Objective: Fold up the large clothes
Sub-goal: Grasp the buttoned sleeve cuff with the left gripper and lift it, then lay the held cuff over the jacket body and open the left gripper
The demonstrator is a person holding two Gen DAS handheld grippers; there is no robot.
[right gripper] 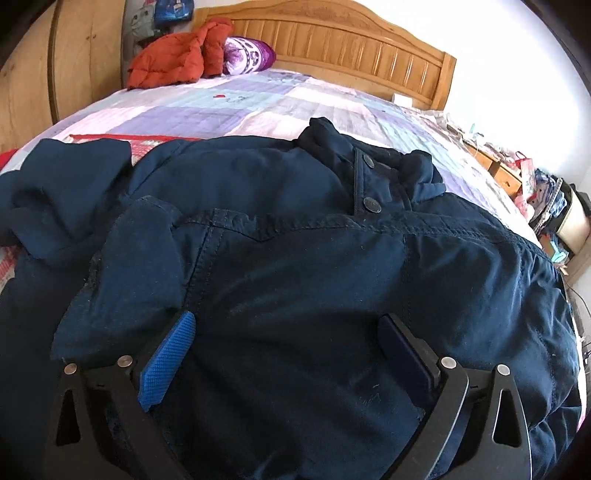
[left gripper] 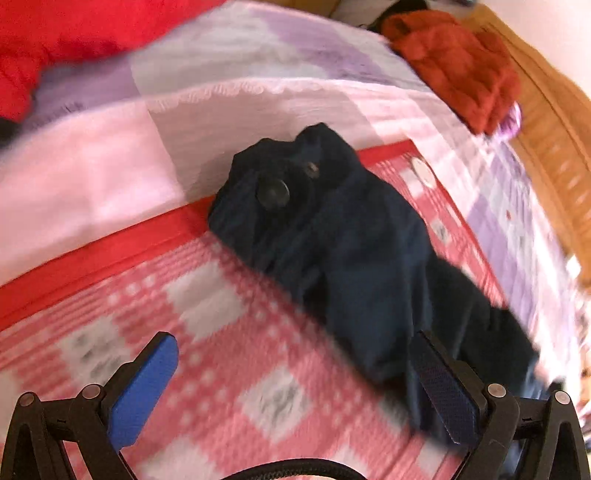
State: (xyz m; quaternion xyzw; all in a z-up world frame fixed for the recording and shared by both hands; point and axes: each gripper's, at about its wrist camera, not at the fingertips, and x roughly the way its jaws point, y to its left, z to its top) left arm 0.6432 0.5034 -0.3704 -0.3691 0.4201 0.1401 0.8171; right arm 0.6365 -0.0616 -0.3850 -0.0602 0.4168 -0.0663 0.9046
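Note:
A dark navy jacket (right gripper: 314, 266) with metal snap buttons lies spread on the bed, collar toward the headboard. One sleeve (right gripper: 66, 192) is bunched at the left. In the blurred left wrist view a part of the jacket (left gripper: 332, 240) lies on a red and white checked blanket (left gripper: 207, 332). My left gripper (left gripper: 291, 365) is open and empty over the blanket, its right finger beside the jacket's edge. My right gripper (right gripper: 288, 354) is open, jaws wide, just above the jacket's lower body, holding nothing.
An orange-red padded jacket (right gripper: 177, 55) and a purple pillow (right gripper: 251, 55) lie by the wooden headboard (right gripper: 332, 37). A bright red garment (left gripper: 55, 33) lies at the far left. A purple and pink patchwork quilt (right gripper: 221, 107) covers the bed. A cluttered side table (right gripper: 546, 192) stands at the right.

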